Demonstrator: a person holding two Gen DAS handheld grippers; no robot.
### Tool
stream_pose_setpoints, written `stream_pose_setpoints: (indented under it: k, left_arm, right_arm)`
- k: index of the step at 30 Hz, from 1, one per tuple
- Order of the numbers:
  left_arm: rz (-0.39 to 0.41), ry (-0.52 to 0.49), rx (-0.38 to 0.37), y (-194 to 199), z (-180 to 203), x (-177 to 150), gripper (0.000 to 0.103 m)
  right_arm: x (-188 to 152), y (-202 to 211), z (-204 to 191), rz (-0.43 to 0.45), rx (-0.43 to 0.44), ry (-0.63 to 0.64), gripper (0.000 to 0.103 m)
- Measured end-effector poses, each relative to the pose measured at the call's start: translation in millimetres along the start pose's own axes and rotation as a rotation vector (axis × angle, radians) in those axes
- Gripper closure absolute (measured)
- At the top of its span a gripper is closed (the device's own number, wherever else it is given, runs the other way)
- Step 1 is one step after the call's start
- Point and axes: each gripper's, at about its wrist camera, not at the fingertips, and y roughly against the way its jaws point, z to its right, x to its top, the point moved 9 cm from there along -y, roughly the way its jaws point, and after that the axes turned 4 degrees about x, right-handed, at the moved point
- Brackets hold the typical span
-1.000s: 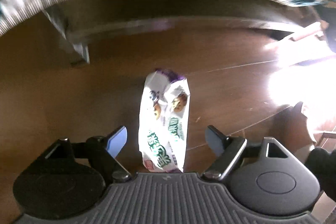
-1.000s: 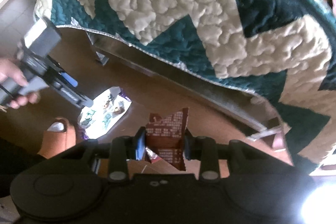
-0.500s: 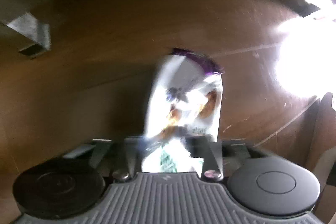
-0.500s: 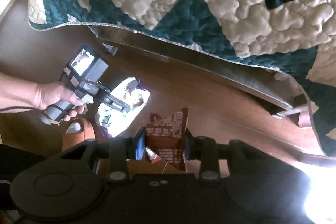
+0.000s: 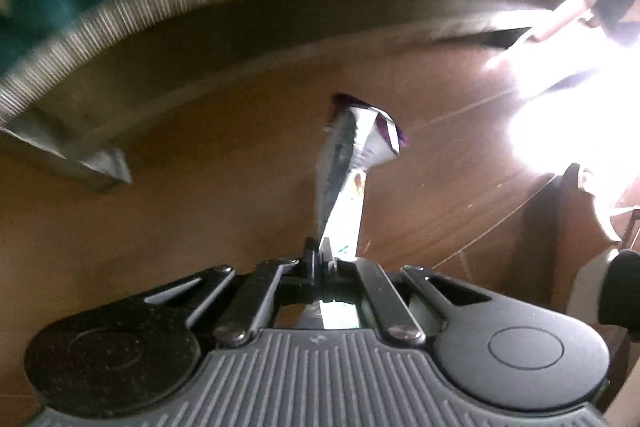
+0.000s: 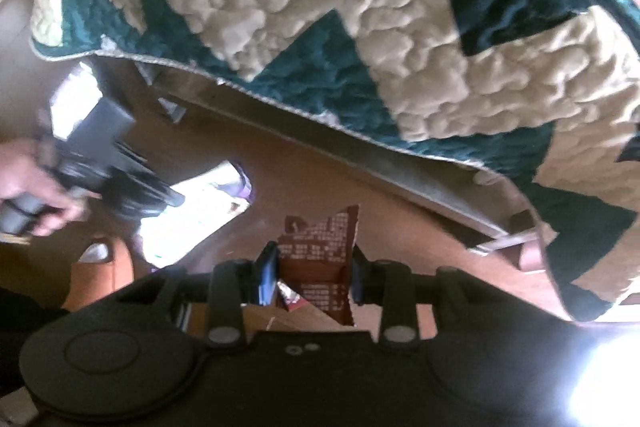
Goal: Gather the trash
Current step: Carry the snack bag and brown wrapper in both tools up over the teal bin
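Trash was in both my grippers. My left gripper (image 5: 326,259) was shut tight on the white snack wrapper (image 5: 352,163), which stuck out long and straight ahead, up off the floor (image 5: 180,195) near the bed (image 6: 320,7). My right gripper (image 6: 314,277) was pinching the brown wrapper (image 6: 320,247), also pointing ahead.

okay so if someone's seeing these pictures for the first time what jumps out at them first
First, the big green-and-cream zigzag quilt, draped over the furniture edge across the top of the right view. Then the trash: the left hand-held gripper pinches a crumpled white wrapper above the wood floor, while the right hand-held gripper clamps a brown wrapper.
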Motion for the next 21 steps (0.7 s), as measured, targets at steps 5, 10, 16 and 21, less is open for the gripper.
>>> stream_pose_setpoints:
  k: [5,10,16,21]
  left_arm:
    - [0.105,-0.012,0.061,91.1,14.9,13.1,0.103]
    - [0.246,0.010,0.104,186.2,41.5,30.8,0.103]
    - [0.425,0.005,0.097,313.4,89.2,81.2,0.103]
    - [0.574,-0.040,0.087,405.6,156.9,107.8,0.103]
  right_arm:
    - [5.9,28.0,2.7,0.090,-0.032,-0.031,0.071]
    - [16.8,100.2,-4.6,0.247,-0.017,-0.075,0.071]
    - [4.5,208.2,6.2,0.390,-0.031,-0.110,0.072]
    - [-11.0,311.5,32.8,0.509,-0.122,-0.113,0.072]
